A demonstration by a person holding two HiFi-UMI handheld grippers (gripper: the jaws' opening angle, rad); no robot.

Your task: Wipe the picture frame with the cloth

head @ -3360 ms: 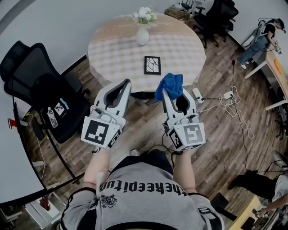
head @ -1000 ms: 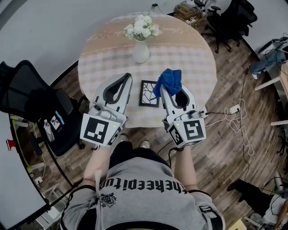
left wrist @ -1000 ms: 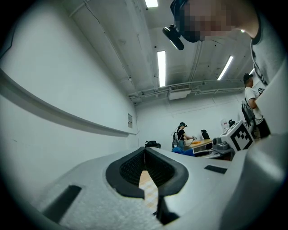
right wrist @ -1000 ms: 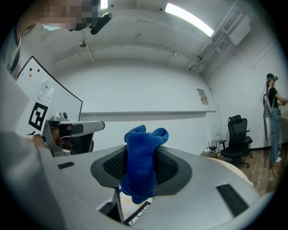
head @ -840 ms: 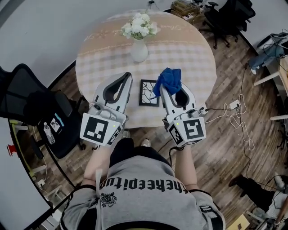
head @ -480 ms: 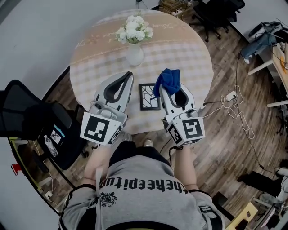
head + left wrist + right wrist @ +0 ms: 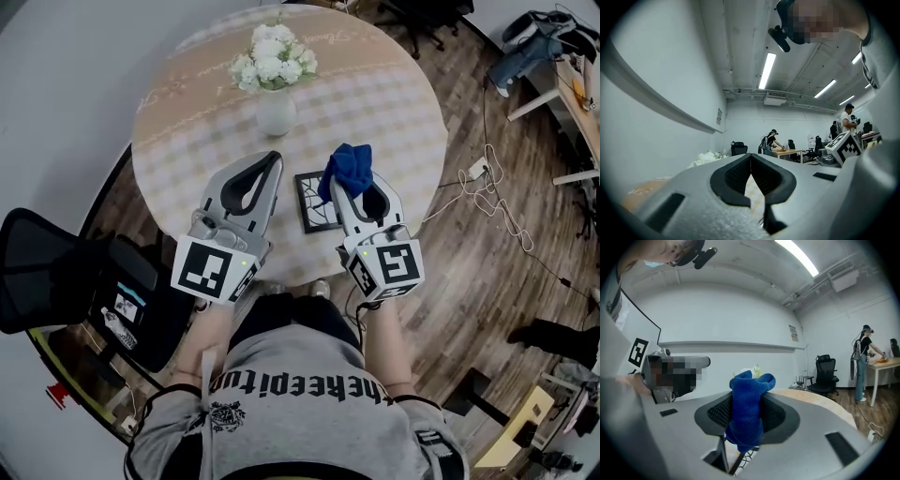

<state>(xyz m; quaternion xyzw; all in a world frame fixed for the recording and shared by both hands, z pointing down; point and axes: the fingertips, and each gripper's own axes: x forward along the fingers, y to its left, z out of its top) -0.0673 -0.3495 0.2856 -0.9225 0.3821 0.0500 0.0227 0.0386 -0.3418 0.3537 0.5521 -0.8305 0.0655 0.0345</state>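
**Cloth gripped in right gripper, frame flat on worktop**

Right gripper (image 7: 351, 184) has its fingers (image 7: 717, 414) clenched on a blue cloth (image 7: 348, 166). The cloth bunches up above the fingertips and hangs a little below them in the right gripper view (image 7: 749, 414). Left gripper (image 7: 274, 157) has its fingers (image 7: 732, 177) closed tip to tip with nothing between them.

The black picture frame (image 7: 313, 202) lies flat on the round worktop (image 7: 384, 94), near its front edge. In the head view it sits between the two grippers, with its right side partly covered by the right gripper. The cloth shows just over the frame's upper right corner; I cannot tell whether they touch.

A white vase (image 7: 275, 112) with white flowers (image 7: 268, 54) stands farther back on the worktop. A black office chair (image 7: 56, 281) is off to the left on the wood floor (image 7: 487, 253).
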